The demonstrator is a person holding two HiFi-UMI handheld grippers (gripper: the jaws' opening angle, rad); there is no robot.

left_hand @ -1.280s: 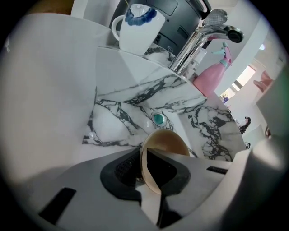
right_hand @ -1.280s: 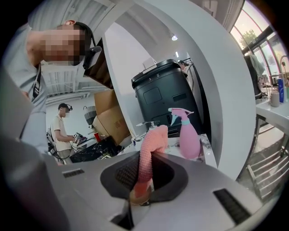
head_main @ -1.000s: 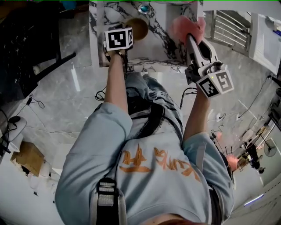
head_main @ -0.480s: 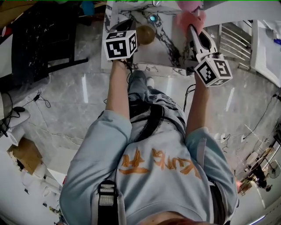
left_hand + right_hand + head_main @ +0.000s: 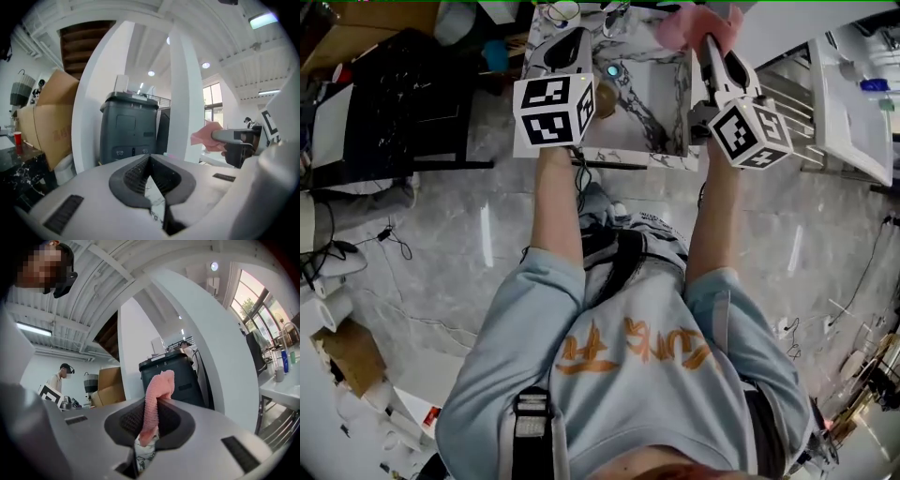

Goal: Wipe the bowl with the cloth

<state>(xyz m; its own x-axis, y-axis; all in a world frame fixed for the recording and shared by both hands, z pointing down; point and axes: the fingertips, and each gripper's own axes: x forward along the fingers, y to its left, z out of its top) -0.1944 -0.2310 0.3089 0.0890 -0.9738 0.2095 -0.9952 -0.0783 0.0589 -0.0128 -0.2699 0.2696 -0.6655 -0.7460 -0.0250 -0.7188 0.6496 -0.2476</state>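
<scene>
Pink cloth (image 5: 157, 399) pinched in R claw (image 5: 149, 427), L claw (image 5: 151, 176) closing, nothing btwn

The head view is looking steeply down over the person's shoulders (image 5: 628, 375); both gripper views, close behind their jaws, are facing level outward, sharing the dark bin (image 5: 131, 126).

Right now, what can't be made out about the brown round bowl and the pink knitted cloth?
Brown round bowl: head view, mostly behind the left gripper, whose empty jaws are closing; absent from both gripper views.
Pink knitted cloth: head view, top edge cuts it; right gripper view, the right gripper's jaws hide its clamped part.
</scene>
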